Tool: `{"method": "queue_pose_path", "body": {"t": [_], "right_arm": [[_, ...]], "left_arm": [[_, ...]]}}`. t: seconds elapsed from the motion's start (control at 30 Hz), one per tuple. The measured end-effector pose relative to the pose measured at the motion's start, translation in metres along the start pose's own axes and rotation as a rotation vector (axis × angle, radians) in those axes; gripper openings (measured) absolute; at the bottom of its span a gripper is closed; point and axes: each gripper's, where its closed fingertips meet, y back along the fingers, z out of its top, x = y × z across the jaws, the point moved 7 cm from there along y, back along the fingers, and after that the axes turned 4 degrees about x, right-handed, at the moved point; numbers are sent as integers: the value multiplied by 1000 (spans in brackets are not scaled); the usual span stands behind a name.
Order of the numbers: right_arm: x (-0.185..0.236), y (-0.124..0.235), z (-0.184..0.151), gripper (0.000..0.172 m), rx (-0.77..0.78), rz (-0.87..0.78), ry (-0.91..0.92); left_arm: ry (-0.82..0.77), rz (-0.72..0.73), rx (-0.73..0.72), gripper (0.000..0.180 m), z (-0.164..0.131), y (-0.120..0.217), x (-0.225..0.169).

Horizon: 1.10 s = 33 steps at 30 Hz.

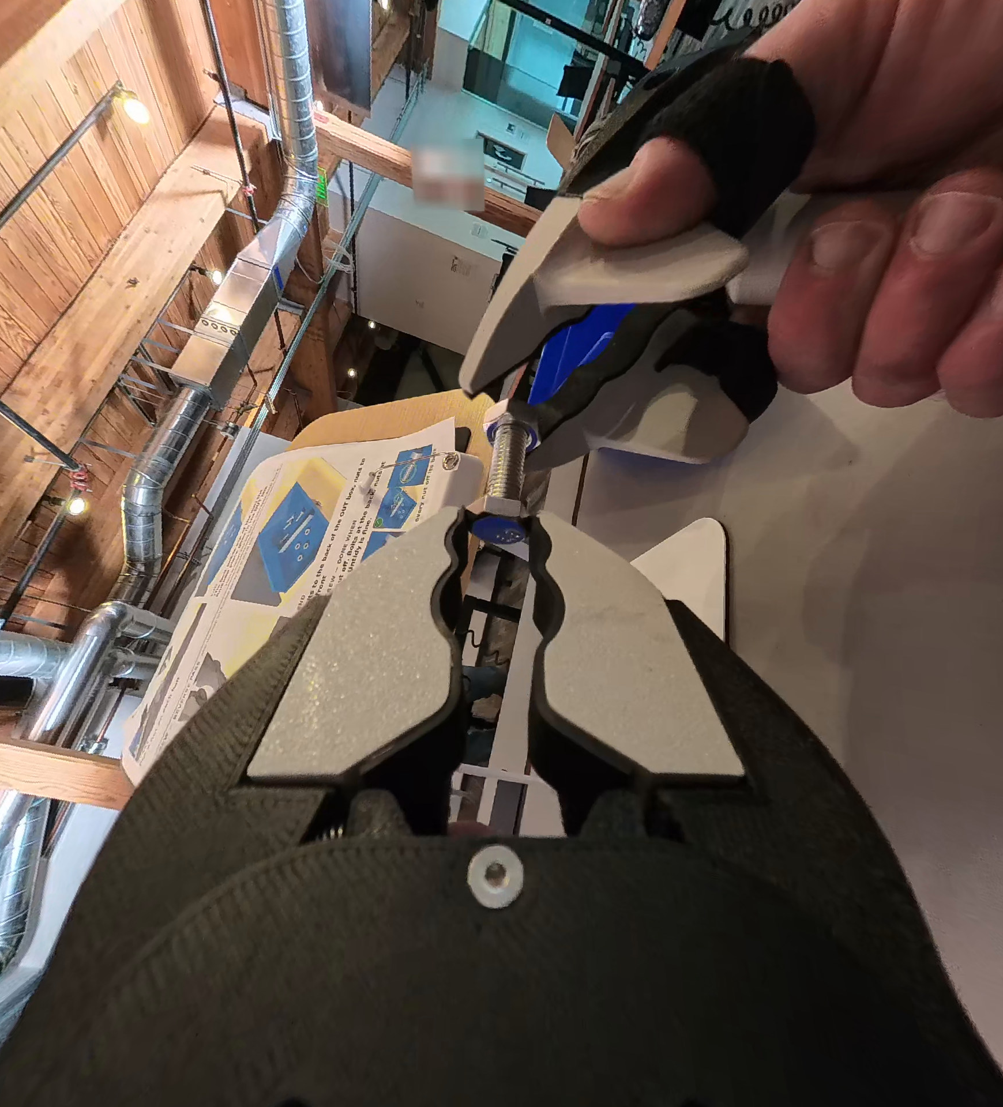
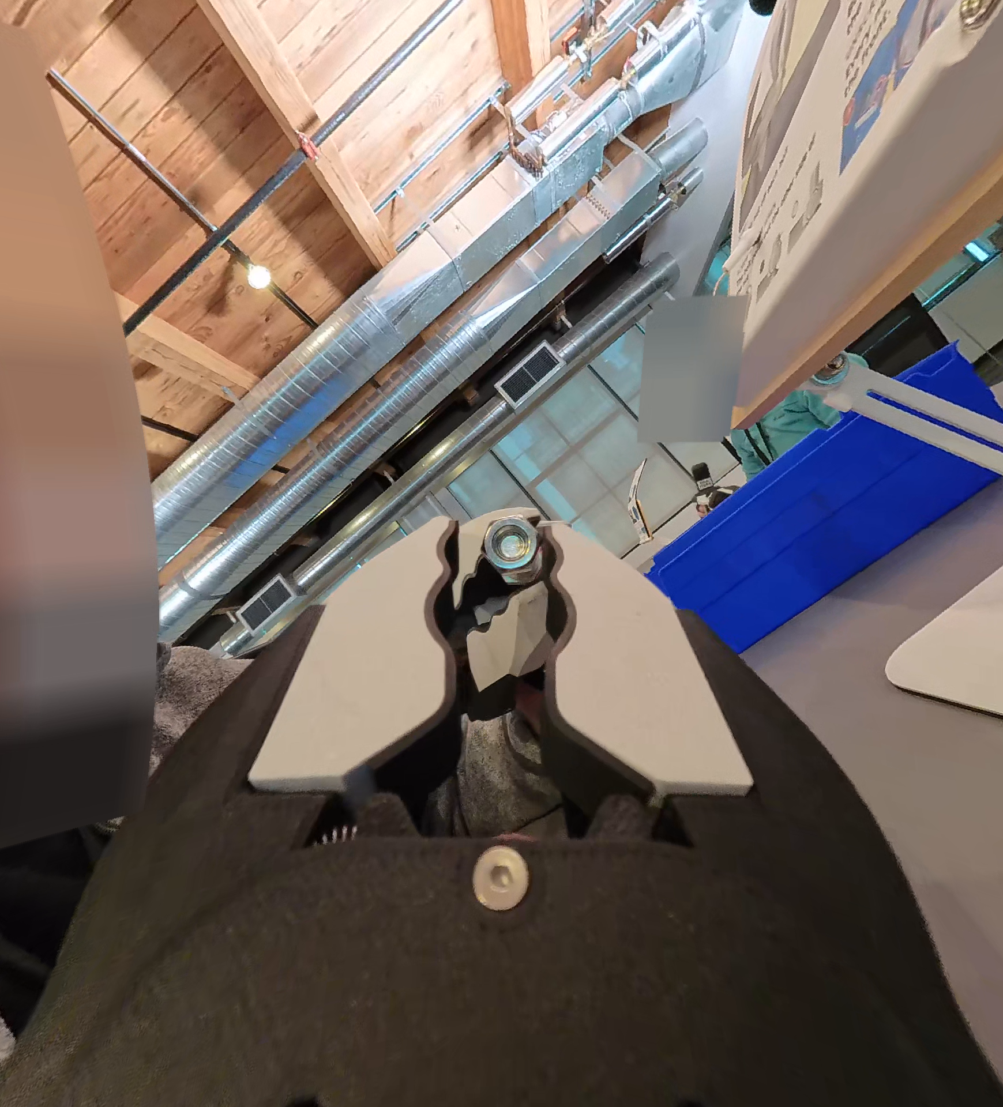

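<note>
— Left gripper (image 1: 497,527) up close: what's it clamping?

— Its fingertips are pinching the blue-capped head of a steel bolt (image 1: 506,461), which is sticking out above the white table (image 1: 846,599).

— And the right gripper (image 2: 502,554)?

— It's sitting around the nut (image 2: 511,546) on the bolt's far end, with a gap showing at the left pad, so it's open. A blue bin (image 2: 834,515) is standing nearby.

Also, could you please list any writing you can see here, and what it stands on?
Printed instruction sheet: bold black lines of text among blue pictures; I do not quote them.
White wall: small dark marking, too small to read.
Blue bolt head: marks blurred.
</note>
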Motion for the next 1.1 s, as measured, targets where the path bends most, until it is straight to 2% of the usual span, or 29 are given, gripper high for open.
{"method": "queue_pose_path", "body": {"t": [0.13,0.27,0.33,0.47,0.6,0.73,0.9,1.0,1.03,1.1], "right_arm": [[0,0,0,27,10,-1,14],[1,7,9,33,41,-39,99],[4,9,14,40,111,-58,205],[21,5,22,40,298,-59,486],[33,-8,20,46,442,-59,650],[36,-15,22,47,463,-50,689],[33,-12,17,44,508,-51,656],[35,-8,4,19,618,26,609],[34,-8,4,19,620,2,620],[34,-8,12,33,548,-58,662]], "left_arm": [[14,-6,-6,18,0,1,1],[104,-48,-34,18,-1,1,4],[213,-99,-69,19,-2,2,7],[399,-197,-148,19,-5,3,14],[535,-263,-196,18,-9,3,18],[550,-281,-202,18,-8,3,19],[589,-278,-204,18,-12,3,22],[605,-280,-204,18,-15,2,23],[603,-282,-203,18,-15,2,22],[613,-291,-208,18,-14,2,22]]}}
